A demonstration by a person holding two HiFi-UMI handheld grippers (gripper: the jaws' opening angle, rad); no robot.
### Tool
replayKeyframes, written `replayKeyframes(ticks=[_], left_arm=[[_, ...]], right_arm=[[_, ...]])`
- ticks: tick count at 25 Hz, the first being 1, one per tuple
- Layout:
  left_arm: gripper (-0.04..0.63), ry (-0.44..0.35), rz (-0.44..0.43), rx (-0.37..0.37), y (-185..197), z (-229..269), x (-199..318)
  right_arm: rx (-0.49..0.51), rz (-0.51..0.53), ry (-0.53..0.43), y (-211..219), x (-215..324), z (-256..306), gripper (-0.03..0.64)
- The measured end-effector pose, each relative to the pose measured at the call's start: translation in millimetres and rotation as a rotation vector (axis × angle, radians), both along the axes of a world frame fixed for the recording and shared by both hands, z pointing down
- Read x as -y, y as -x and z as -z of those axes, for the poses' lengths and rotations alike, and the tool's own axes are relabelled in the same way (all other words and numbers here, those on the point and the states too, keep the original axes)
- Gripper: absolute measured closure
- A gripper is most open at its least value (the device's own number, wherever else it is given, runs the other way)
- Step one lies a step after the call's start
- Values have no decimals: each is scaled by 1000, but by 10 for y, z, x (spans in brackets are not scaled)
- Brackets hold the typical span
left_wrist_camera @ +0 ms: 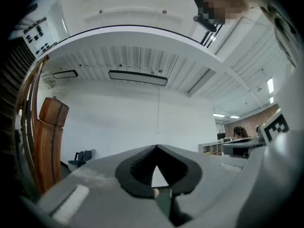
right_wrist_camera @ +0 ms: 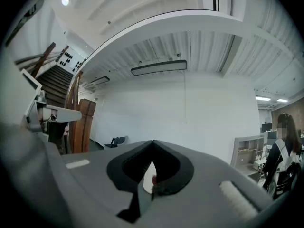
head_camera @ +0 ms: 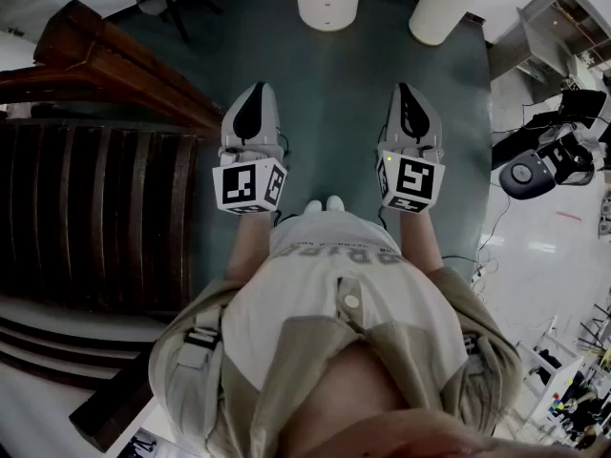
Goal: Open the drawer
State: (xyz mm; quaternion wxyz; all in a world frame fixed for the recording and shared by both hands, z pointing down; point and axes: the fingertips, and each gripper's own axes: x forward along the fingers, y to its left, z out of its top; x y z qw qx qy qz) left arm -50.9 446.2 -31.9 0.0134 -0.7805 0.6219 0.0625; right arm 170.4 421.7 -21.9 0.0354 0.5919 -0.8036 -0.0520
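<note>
The person stands on a grey-green floor [head_camera: 334, 103], just beside a dark brown wooden staircase [head_camera: 95, 208], and holds both tools about level in front of the body. The grey left tool [head_camera: 256, 89], which carries a black-and-white marker cube, is the one nearer to the staircase. Its jaws are closed together and nothing is between them. The grey right tool [head_camera: 406, 89] is next to it, on the side away from the staircase, and its jaws are also closed and empty. Both tools point toward a plain white wall [right_wrist_camera: 190, 113] past the staircase. The drawer does not show in any view.
</note>
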Motion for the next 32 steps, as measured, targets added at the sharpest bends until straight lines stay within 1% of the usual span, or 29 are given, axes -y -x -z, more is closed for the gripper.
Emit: replayKeyframes(ticks=[13,20,22,25,27,28,29,31,32], left_arm=[[591,12,0,10,-15,-18,14],[591,39,-8,8,-107,-91,78],[591,46,-12,3,-160,-108,105],[591,55,-17,-9,-230,-112,171],[591,54,-17,-16,-262,-91,211],[591,53,-20,-19,-278,-77,229],[560,51,-23,-21,-294,-63,248],[361,51,-23,-20,-312,-46,297],[293,49,-16,-17,-305,-43,319]], right_arm=[[-20,-6,-3,-45,-6,-5,617],[-23,-4,15,-111,28,-79,617],[2,4,16,-161,51,-77,617],[79,29,10,-249,110,-26,614],[85,33,3,-308,155,4,609],[83,44,0,-323,172,16,554],[85,59,0,-332,188,24,459],[88,77,-4,-359,222,27,348],[85,77,-7,-379,240,22,305]])
